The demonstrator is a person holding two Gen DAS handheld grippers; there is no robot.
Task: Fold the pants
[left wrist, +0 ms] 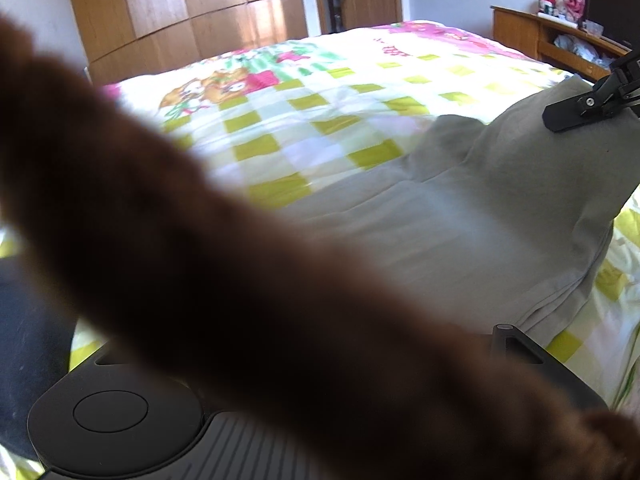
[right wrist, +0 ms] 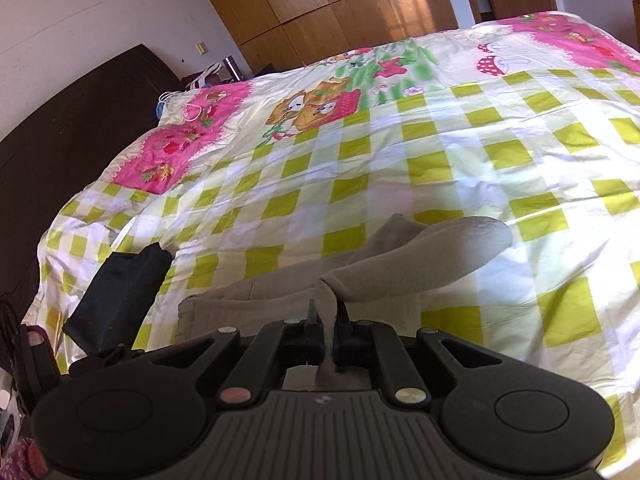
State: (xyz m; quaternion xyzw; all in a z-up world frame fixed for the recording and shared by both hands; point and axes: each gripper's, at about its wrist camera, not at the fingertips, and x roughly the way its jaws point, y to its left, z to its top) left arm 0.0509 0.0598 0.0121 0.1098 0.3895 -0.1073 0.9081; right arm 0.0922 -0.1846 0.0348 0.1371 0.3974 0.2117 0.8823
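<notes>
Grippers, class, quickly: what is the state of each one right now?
Left gripper: cannot be told; a blurred brown shape hides its fingers.
Right gripper: closed, pinching a fold of the grey pants.

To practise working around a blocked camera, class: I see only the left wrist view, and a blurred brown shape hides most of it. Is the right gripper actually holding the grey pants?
Observer: Yes. In the right wrist view, the right gripper is shut on a pinched fold of the grey pants.
Operator: Is anything else lying on the bed that I cannot see?
Observer: A black garment lies on the checked bedsheet, to the left of the pants.
Operator: What is beyond that side of the bed?
Observer: A dark headboard stands along that edge.
</notes>
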